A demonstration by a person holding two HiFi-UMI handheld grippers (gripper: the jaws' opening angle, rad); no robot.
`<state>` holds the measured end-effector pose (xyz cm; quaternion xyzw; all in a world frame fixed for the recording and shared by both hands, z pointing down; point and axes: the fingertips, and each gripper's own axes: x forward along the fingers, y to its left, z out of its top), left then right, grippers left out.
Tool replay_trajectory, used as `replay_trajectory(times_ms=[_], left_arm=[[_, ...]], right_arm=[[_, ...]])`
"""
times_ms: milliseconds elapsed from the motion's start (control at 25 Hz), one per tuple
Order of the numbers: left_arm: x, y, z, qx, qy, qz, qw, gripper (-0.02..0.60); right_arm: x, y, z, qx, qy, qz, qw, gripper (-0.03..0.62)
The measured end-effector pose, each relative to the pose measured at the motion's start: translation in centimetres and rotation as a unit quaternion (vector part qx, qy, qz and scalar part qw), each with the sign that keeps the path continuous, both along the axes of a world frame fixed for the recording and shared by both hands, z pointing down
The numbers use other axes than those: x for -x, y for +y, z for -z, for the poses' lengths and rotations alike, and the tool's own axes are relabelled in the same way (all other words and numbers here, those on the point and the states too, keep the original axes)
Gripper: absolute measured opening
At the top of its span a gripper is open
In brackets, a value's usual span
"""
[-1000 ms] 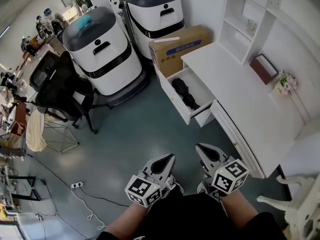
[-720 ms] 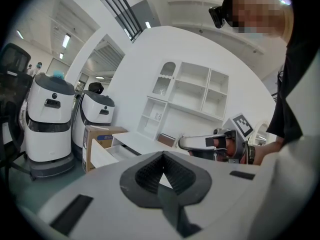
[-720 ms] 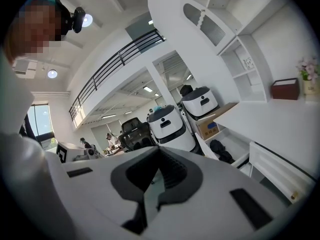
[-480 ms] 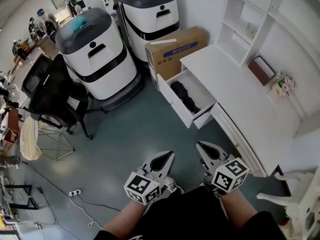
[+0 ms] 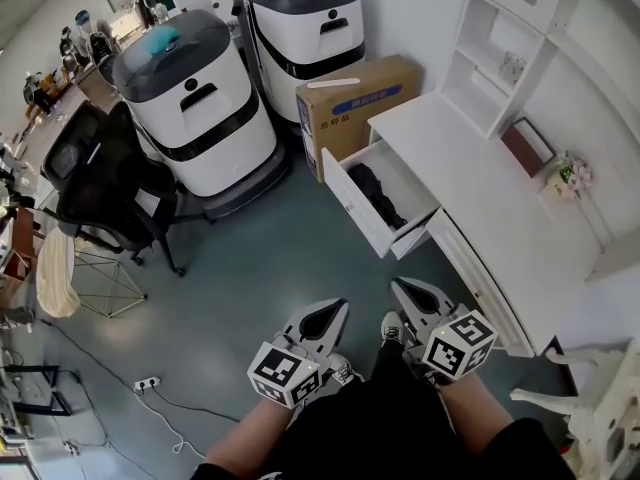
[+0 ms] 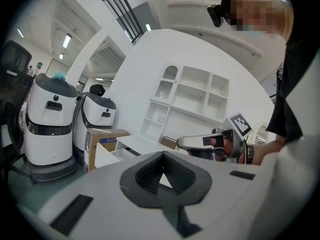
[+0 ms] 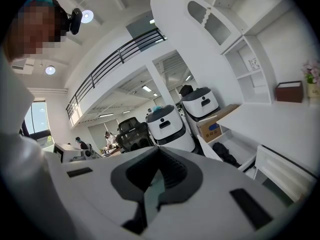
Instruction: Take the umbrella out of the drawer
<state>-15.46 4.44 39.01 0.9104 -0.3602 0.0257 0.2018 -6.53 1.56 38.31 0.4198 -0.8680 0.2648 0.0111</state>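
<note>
A black folded umbrella lies in the open white drawer of the white desk, far ahead of both grippers. The right gripper view shows the umbrella inside the drawer too. My left gripper is held low in front of the body, shut and empty. Beside it, my right gripper is likewise shut with nothing in it, pointing towards the desk. In the left gripper view my left gripper has its jaws together, and the right gripper shows off to the right.
A cardboard box stands beside the drawer. Two large white-and-grey machines stand behind it on the grey floor. A black office chair is at the left, a cable and power strip lie on the floor. White shelves rise over the desk.
The whole scene has shifted slightly as the person steps; a shoe now shows between the grippers. Both grippers keep their place before the body and stay shut.
</note>
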Motion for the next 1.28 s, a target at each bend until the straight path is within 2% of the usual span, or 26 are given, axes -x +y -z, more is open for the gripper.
replay_trajectory(times_ms=[280,520,1280], left_arm=[[0.9,-1.3,-0.5,0.004,0.0,0.025,0.9997,-0.003],[0.6,-4.5,-0.4,0.002,-0.005,0.041,0.9991,-0.003],[-4.4,-16.6,-3.9,0.015,-0.014,0.035,0.9992,-0.003]], right_arm=[[0.8,-2.3,-0.3,0.003,0.0,0.018,1.0,0.002],[0.3,-6.0,-0.5,0.002,-0.001,0.032,0.999,0.002],[-4.9,-18.1,-5.0,0.036,0.018,0.026,0.999,0.002]])
